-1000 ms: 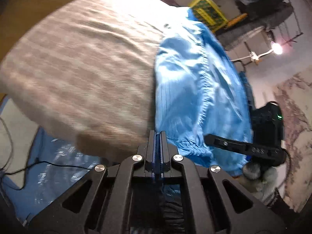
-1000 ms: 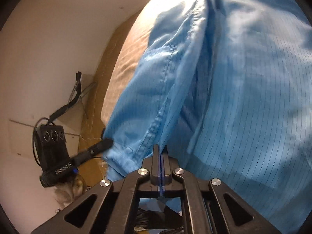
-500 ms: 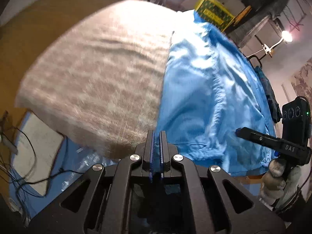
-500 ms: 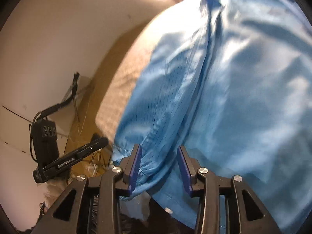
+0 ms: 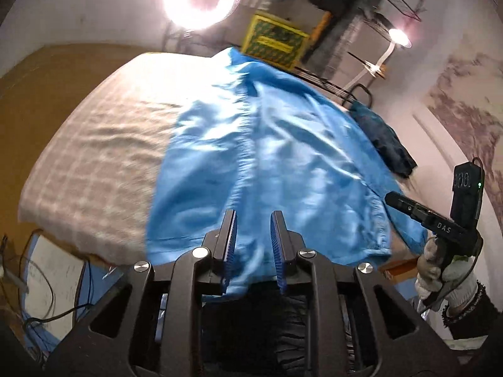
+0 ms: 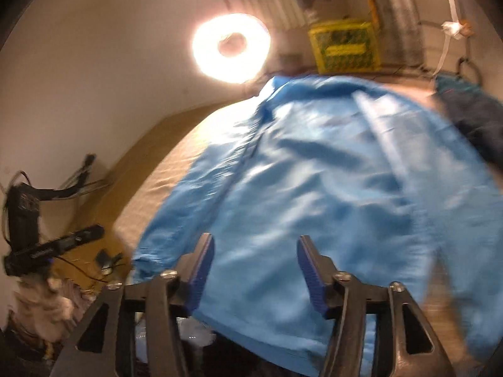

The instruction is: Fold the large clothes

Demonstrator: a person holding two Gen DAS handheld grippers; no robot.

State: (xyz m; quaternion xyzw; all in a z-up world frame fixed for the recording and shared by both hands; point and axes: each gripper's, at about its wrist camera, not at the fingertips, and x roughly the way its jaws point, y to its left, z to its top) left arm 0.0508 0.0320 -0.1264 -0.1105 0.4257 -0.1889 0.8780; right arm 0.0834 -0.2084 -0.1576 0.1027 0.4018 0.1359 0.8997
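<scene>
Both pairs of jaws stand apart, gripping nothing. The left gripper (image 5: 253, 229) and right gripper (image 6: 253, 262) hover over the near hem of the blue garment (image 5: 267, 163), which lies spread along the right side of the beige-covered bed (image 5: 100, 157), hem overhanging its near edge.

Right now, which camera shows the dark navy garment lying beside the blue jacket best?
The left wrist view: the dark navy garment appears fairly sharp, lying at the far right edge of the bed beside the shiny blue jacket. The right wrist view shows it only as a motion-blurred dark patch at the right edge.
</scene>
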